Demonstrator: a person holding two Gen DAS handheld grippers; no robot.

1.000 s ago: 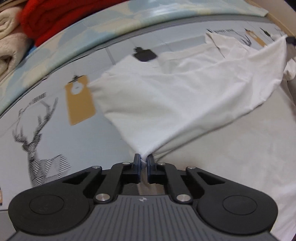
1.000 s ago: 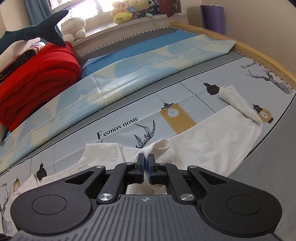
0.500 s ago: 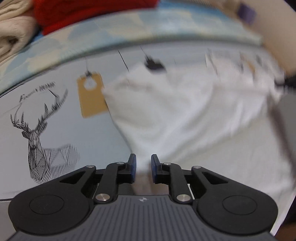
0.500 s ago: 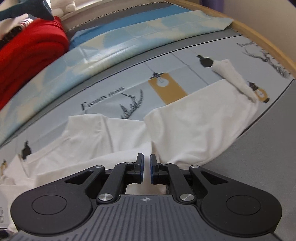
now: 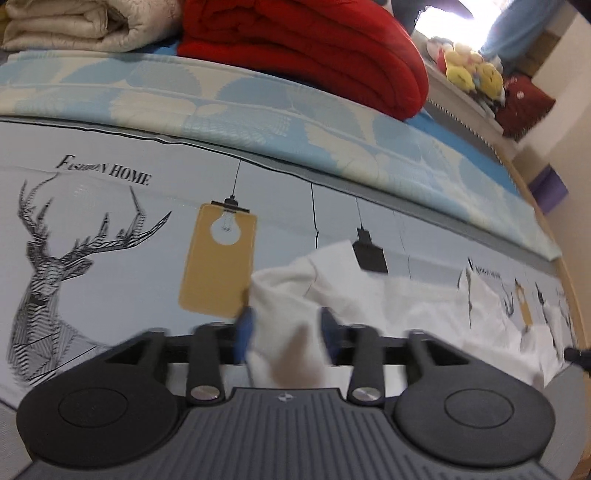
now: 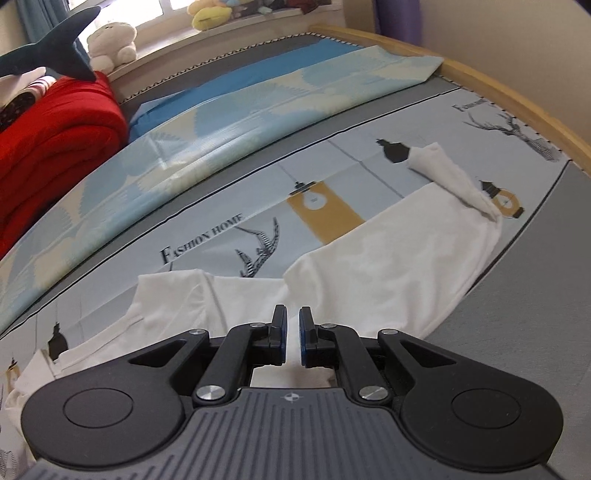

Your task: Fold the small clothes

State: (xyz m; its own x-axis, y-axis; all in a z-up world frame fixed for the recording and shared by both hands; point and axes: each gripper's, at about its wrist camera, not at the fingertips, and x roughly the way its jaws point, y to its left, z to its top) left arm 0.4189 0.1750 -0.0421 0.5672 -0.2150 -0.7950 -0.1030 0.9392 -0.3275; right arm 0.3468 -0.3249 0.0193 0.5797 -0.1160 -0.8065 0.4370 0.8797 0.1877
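Note:
A white garment (image 6: 399, 258) lies spread on the printed bed sheet, partly folded over itself, with a bunched end (image 6: 454, 177) at the far right. It also shows in the left wrist view (image 5: 406, 295). My left gripper (image 5: 286, 328) is open, blurred, with the cloth's corner lying between its fingers. My right gripper (image 6: 291, 332) is slightly open, low over the garment's near edge, gripping nothing.
A red folded blanket (image 5: 314, 48) and a beige quilt (image 5: 74, 22) sit at the back. A blue patterned cover (image 6: 221, 118) runs along the bed. Plush toys (image 6: 110, 40) line the window sill. The wooden bed frame (image 6: 517, 107) edges the right.
Both grippers have let go of the white garment and opened. The left gripper has swung left and pulled back. The cloth has dropped flat onto the sheet.

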